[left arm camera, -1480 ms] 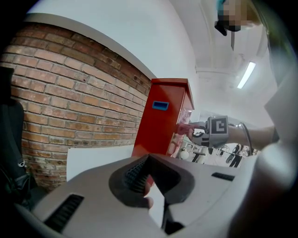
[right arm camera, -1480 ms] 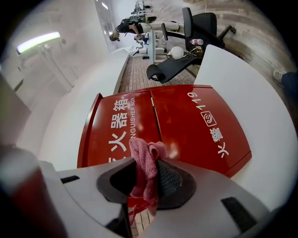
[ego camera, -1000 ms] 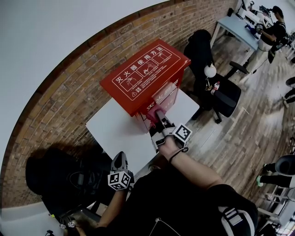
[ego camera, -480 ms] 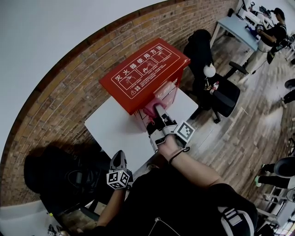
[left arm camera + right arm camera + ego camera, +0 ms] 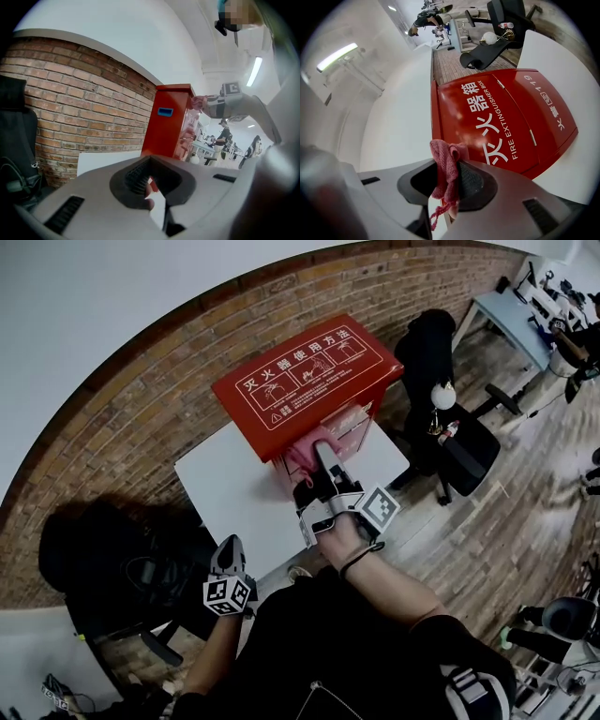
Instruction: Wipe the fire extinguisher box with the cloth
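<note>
- My right gripper [image 5: 323,472] is closed on the pink cloth [image 5: 305,451], with a bunch of it poking out past the jaws.
- The red fire extinguisher box [image 5: 309,381] sits in the upper middle of the head view, on the white surface [image 5: 225,493] by the brick wall [image 5: 141,418].
- The cloth meets the box's front face just under the lid's edge.
- My left gripper [image 5: 228,554] hangs at the lower left, well apart from the box, its jaws together on nothing.
- I judge the wiping to be under way on the front. I can't tell how much is already clean, and the lid and sides look left to do.
- The front reads "FIRE EXTINGUISHER BOX" beside large white 灭火器箱, plus "119". The lid is headed 灭火器使用方法 above white pictograms.
</note>
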Demonstrator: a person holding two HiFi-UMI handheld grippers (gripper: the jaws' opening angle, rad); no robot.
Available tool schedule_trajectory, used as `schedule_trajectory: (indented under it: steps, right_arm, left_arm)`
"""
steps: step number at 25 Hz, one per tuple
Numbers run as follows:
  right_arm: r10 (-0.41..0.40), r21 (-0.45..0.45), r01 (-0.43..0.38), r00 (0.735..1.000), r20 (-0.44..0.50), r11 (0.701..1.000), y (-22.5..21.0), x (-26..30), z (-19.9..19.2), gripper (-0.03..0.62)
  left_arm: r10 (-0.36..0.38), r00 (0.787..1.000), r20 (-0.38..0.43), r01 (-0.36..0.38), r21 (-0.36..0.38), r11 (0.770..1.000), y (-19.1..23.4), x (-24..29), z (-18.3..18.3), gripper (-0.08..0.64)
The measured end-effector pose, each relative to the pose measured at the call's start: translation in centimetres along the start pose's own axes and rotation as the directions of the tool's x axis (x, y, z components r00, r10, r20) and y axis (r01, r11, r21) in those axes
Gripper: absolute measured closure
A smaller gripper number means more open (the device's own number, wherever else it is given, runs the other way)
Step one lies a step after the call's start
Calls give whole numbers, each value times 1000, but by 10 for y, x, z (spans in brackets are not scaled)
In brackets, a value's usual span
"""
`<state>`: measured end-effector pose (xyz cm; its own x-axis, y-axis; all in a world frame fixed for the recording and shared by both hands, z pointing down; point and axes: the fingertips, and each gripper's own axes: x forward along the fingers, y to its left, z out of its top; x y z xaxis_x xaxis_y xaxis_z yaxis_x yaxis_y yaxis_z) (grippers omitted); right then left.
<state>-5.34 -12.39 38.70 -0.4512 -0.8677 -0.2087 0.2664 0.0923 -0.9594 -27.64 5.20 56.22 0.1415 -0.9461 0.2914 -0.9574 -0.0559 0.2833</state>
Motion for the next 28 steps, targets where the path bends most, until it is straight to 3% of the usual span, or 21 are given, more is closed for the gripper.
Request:
schedule_trajectory:
  steps: [10,16,22,28]
  right_arm:
    - [-29,44,34,995,-99,998,2,3,3,482]
    - [-9,67,19,990,-142,998,1,1,-16,482]
    - [2,40,3,992,-122,999,-1,-5,-39,482]
    - [5,-55,-5,1000,-9,998,-9,-7,-43,482]
  left_arm:
    - [203,975,87,-203,-13,979,-26,-70,22,538]
    - [256,958,130,-256,-16,966,-25,-103,25,538]
    - [191,973,128,-191,-13,982,3,-94,30,538]
    - [37,994,106,-35,-14,999,51,-69,52,538]
